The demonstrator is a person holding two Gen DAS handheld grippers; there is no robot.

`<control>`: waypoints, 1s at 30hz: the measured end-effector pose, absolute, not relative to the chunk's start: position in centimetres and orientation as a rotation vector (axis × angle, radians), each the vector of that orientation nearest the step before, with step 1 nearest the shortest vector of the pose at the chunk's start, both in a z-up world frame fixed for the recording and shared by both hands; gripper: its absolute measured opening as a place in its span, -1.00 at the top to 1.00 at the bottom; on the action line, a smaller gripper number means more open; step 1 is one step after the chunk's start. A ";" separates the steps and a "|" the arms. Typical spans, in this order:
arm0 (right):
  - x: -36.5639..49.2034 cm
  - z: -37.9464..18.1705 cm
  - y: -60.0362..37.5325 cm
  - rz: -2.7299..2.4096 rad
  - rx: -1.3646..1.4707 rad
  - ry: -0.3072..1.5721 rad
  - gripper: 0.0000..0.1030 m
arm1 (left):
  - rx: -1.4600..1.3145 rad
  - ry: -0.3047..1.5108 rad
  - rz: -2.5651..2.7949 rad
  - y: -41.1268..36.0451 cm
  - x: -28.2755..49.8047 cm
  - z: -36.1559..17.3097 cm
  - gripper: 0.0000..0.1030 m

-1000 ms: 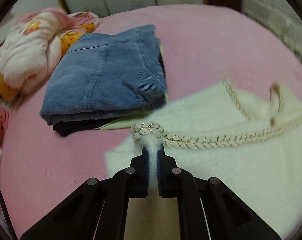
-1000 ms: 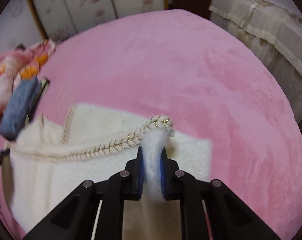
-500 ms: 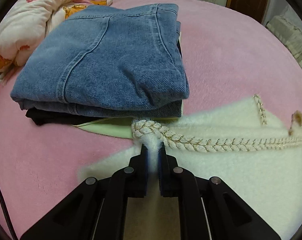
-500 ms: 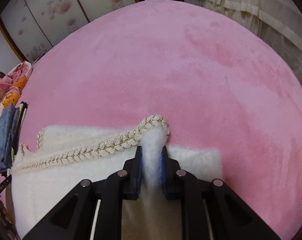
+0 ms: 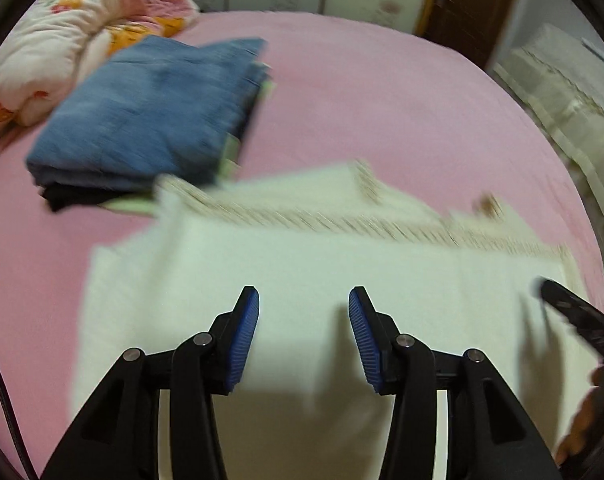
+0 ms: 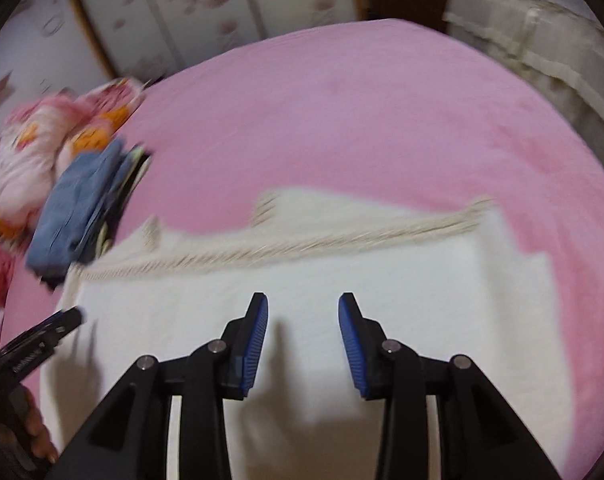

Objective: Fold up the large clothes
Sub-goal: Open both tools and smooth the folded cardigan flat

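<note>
White garment (image 5: pixel 286 280) flat on pink bed (image 5: pixel 381 112), beneath left gripper (image 5: pixel 303 336) and right gripper (image 6: pixel 303 340); both wide open, empty.

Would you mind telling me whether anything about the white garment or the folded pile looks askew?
Slightly. The white garment lies flat, but its far-left corner overlaps the edge of the folded pile under the jeans. Both claws, left and right, are open above it.
</note>
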State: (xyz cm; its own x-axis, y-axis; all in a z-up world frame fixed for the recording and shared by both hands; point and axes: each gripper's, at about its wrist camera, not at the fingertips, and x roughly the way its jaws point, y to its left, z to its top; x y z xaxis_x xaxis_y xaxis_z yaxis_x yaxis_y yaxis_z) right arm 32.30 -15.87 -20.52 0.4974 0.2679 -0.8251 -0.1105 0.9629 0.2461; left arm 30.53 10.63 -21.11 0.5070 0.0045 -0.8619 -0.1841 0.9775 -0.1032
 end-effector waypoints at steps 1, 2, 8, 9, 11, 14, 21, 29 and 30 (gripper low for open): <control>32.1 -21.0 -14.6 0.251 0.134 1.033 0.28 | -0.167 1.049 0.114 9.6 30.5 -21.9 0.12; 32.0 -21.5 -13.7 0.261 0.102 1.030 0.28 | -0.141 1.044 0.129 9.0 30.4 -22.3 0.11; 32.9 -22.5 -16.2 0.107 -0.019 0.956 0.27 | -0.122 1.003 0.177 11.4 30.7 -23.4 -0.65; 33.3 -22.8 -18.3 0.069 0.004 0.955 0.27 | -0.128 1.001 0.182 12.2 30.8 -23.5 -0.66; 33.7 -23.4 -21.7 -0.041 -0.010 0.962 0.26 | -0.123 1.002 0.230 14.3 31.0 -23.7 -0.66; 33.8 -24.0 -27.0 -0.141 0.006 0.978 0.44 | -0.154 1.007 0.293 17.8 30.7 -24.0 -0.66; 31.3 -22.0 -27.5 -0.094 0.030 1.004 0.62 | -0.097 1.034 0.284 17.2 29.5 -22.9 -0.64; 25.4 -19.9 -21.6 0.163 0.269 1.062 0.62 | -0.206 1.003 0.194 12.1 22.6 -19.6 -0.64; 24.2 -19.9 -20.5 0.200 0.267 1.069 0.62 | -0.221 1.008 0.189 11.3 21.5 -19.5 -0.64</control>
